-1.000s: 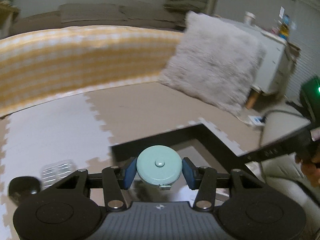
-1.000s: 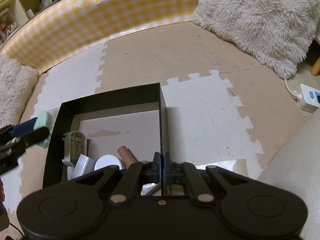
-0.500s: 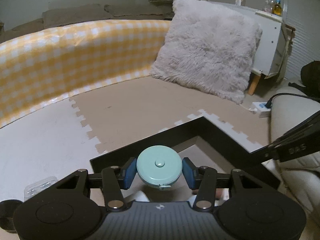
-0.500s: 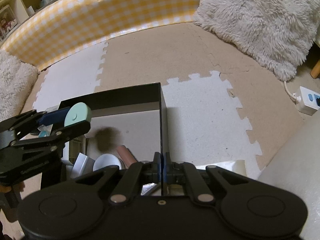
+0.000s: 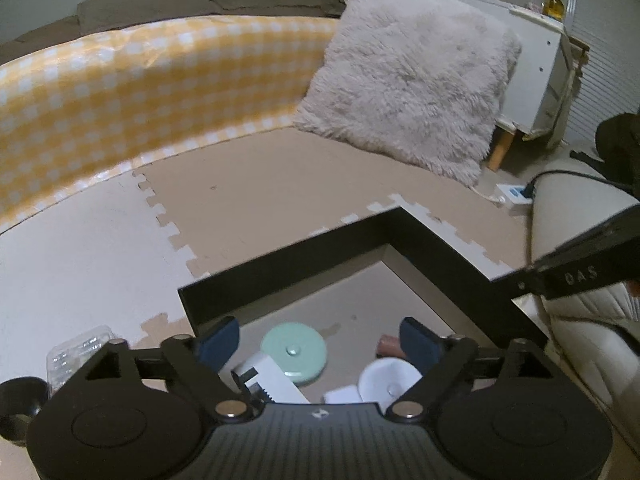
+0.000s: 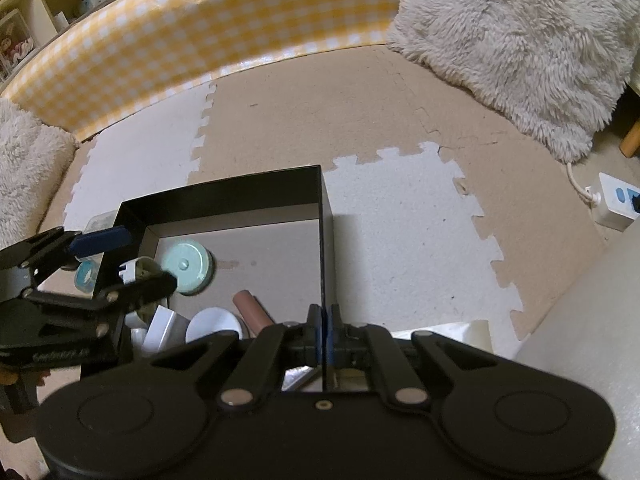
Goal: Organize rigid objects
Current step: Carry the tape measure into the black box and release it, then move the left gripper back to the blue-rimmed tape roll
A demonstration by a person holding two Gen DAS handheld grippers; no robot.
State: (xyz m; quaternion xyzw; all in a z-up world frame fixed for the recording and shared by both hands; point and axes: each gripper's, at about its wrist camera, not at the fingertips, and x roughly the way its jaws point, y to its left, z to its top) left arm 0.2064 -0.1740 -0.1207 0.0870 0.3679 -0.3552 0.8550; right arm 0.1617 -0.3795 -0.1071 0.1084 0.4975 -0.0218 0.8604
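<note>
Foam floor mats (image 6: 400,216) in beige and white are spread below a yellow checked bolster (image 5: 140,80), with a shaggy cushion (image 5: 408,88) propped at the far side; on the mats the black box (image 6: 326,216) is seen, its right wall pinched by the right tool (image 6: 324,338), whose jaws are pressed together on the thin edge, so the box is being steadied; over the box's left side the left tool (image 5: 320,338) is held, its jaws opening wide and nothing between them now; the mint tape measure (image 5: 294,354) is seen lying flat on the box floor, just beside a white clip-like piece (image 5: 266,378), near a white round lid (image 5: 390,378) and a brown tube (image 5: 390,346). A second ago the tape measure was clamped between the blue pads above the rim; half a second ago it was carried over the box; now it is released and dropped inside, so one more item is judged sorted. Outside the box, a clear plastic case (image 5: 80,346) and a small blue roll (image 6: 85,276) are left on the mat, likely next.
</note>
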